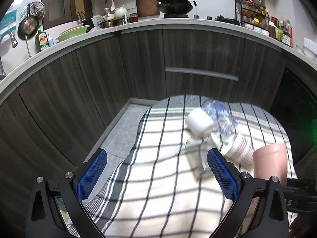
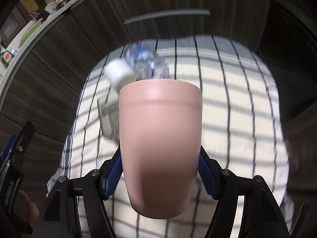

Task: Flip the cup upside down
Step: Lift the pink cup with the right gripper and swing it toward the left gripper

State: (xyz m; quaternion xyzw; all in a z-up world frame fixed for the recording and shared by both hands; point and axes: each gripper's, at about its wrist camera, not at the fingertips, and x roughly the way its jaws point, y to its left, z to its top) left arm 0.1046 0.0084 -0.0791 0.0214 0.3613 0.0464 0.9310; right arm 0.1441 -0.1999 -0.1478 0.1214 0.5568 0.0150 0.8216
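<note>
Right gripper (image 2: 160, 175): closed on the pink cup (image 2: 160, 146), a blue pad pressed to each side of its lower body.
Pink cup: held above the checked cloth (image 2: 237, 99), filling the middle of the right wrist view; its wider end points away from the camera and its narrower rounded end lies nearest the lens. In the left wrist view it shows at the right edge (image 1: 271, 161).
Left gripper (image 1: 156, 176): jaws wide apart, nothing between the blue pads, only cloth beneath.
Checked cloth: cream with dark lines, rumpled, covering the table.
Clutter beyond the cup: a clear glass (image 1: 195, 156), blurred, lies just past the left gripper's right pad; a paper cup with red stripes (image 1: 240, 147) lies on its side next to the pink cup; a white mug (image 1: 200, 124) sits tipped against a clear plastic bottle with a blue label (image 1: 220, 117).
Far: dark wood cabinets (image 1: 79, 91) under a white counter (image 1: 138, 24) carrying a black wok (image 1: 175, 4).
Writing: white lettering on the left gripper's body at the right wrist view's left edge, too skewed to read surely.
</note>
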